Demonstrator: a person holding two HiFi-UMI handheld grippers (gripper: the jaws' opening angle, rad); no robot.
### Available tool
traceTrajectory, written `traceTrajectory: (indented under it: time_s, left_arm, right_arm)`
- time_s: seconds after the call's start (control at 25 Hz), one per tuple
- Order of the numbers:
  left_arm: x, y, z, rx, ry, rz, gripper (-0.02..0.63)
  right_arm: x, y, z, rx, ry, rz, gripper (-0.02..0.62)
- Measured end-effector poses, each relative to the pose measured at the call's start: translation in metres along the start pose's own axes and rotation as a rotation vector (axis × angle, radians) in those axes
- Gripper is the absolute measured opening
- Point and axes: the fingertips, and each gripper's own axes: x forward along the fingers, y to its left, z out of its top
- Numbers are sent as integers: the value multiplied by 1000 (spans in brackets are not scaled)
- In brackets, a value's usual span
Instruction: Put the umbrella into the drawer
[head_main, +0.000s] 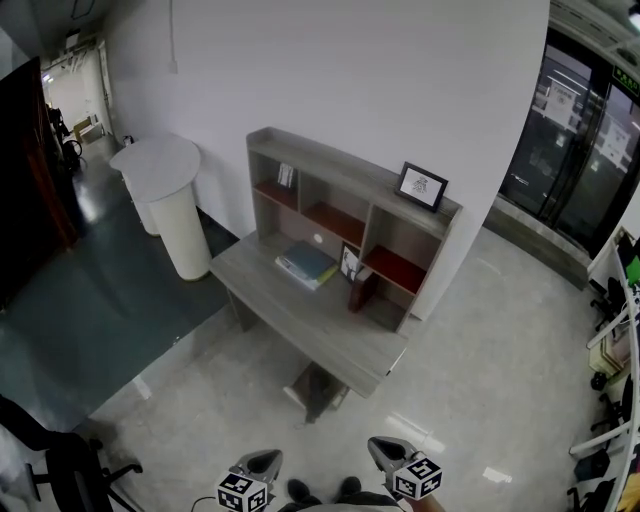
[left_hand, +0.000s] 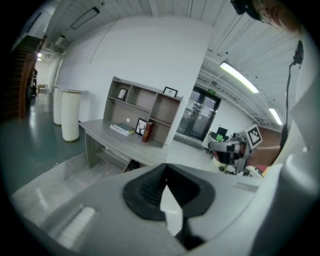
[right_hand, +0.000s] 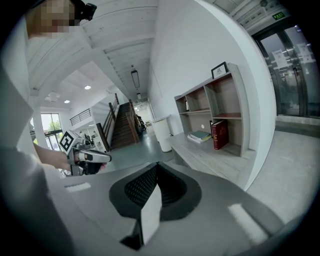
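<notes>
Left hand-held gripper (head_main: 262, 462) and right hand-held gripper (head_main: 385, 450) are down at the bottom centre, both with jaws pressed together and nothing in them. Above them, mid-frame, is the grey surface (head_main: 300, 320) with its shelf unit (head_main: 330, 170). Honestly can't pick out the umbrella from here.

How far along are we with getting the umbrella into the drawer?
Nothing looks done. The left gripper and right gripper are both shut and empty, held low, apart from the desk. No umbrella is recognisable in any view, and no open drawer. Left: reach the desk, find and grasp the umbrella, open a drawer, put it in.
</notes>
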Motion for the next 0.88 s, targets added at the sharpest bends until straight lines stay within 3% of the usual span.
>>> traceTrajectory:
  time_s: [0.88]
  left_arm:
    - [19,-19,17,-40,-30,70,2]
  right_arm:
    - [-18,-25,13,3,-23,61,5]
